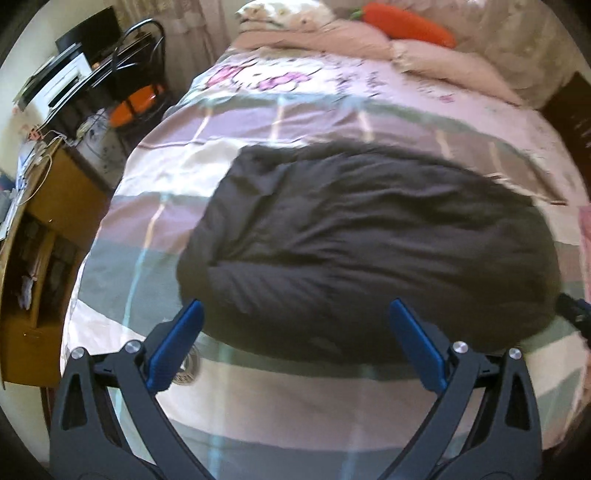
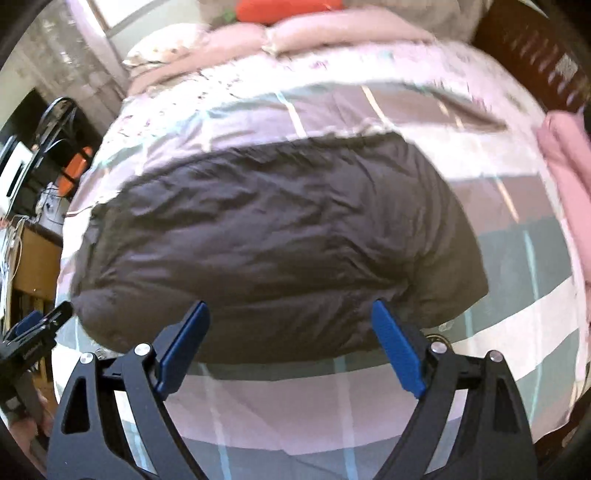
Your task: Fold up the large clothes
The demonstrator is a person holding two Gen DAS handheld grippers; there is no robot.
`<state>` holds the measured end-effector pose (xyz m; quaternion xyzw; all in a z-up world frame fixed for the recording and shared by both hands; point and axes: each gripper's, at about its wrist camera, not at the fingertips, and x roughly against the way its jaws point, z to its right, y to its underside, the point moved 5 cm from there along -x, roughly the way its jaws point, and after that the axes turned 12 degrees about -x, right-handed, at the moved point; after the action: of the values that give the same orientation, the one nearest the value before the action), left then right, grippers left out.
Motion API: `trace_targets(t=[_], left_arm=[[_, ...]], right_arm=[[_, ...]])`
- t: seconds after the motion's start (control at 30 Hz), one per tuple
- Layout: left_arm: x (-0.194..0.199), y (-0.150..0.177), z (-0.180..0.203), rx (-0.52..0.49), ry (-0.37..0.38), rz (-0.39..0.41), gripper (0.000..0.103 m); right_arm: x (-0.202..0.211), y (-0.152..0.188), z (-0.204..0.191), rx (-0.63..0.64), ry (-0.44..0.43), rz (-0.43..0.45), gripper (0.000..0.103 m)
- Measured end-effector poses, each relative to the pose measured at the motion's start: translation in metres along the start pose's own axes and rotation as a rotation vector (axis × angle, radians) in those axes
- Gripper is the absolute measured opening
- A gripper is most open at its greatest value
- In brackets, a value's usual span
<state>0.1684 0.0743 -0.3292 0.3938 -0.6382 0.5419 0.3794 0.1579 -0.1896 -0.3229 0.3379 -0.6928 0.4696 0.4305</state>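
Bed (image 1: 314,118) with pink, grey and white checked cover, pink pillows (image 1: 436,62) at its head, orange carrot cushion (image 1: 410,22), wooden desk (image 1: 48,221) to the left, black chair (image 1: 140,66), white printer (image 1: 62,81), curtain (image 2: 74,66), bright daylight

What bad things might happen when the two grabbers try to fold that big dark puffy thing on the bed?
1. The dark garment looks thick and puffy, so the open left gripper and right gripper may pinch only the top layer, and it could slip out.
2. It lies on a loose striped bedsheet; a deep bite might grab the sheet too.
3. Its bulk may spring a fold back open.
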Motion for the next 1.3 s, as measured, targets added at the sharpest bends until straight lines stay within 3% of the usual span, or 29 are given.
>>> trace_targets(t=[0.1,0.33,0.47,0.67,1.03,1.3], left_arm=[[0.039,-0.005,0.012,0.024,0.02,0.021,0.101],[0.12,-0.008,0.029,0.02,-0.032,0.003,0.101],[0.145,-0.011,0.041,0.02,0.055,0.0,0.101],[0.187,-0.014,0.05,-0.004,0.069,0.014,0.101],[0.219,-0.016,0.057,-0.021,0.084,0.008,0.101],[0.235,-0.021,0.062,-0.032,0.09,0.032,0.101]], right_arm=[[0.029,-0.004,-0.002,0.02,0.019,0.042,0.092],[0.09,-0.01,-0.019,0.088,0.024,0.052,0.092],[0.114,-0.011,-0.024,0.107,0.042,0.031,0.092],[0.145,-0.015,-0.026,0.11,0.042,0.022,0.092],[0.179,-0.016,-0.032,0.1,-0.001,0.028,0.092],[0.196,-0.012,-0.032,0.122,0.034,0.066,0.092]])
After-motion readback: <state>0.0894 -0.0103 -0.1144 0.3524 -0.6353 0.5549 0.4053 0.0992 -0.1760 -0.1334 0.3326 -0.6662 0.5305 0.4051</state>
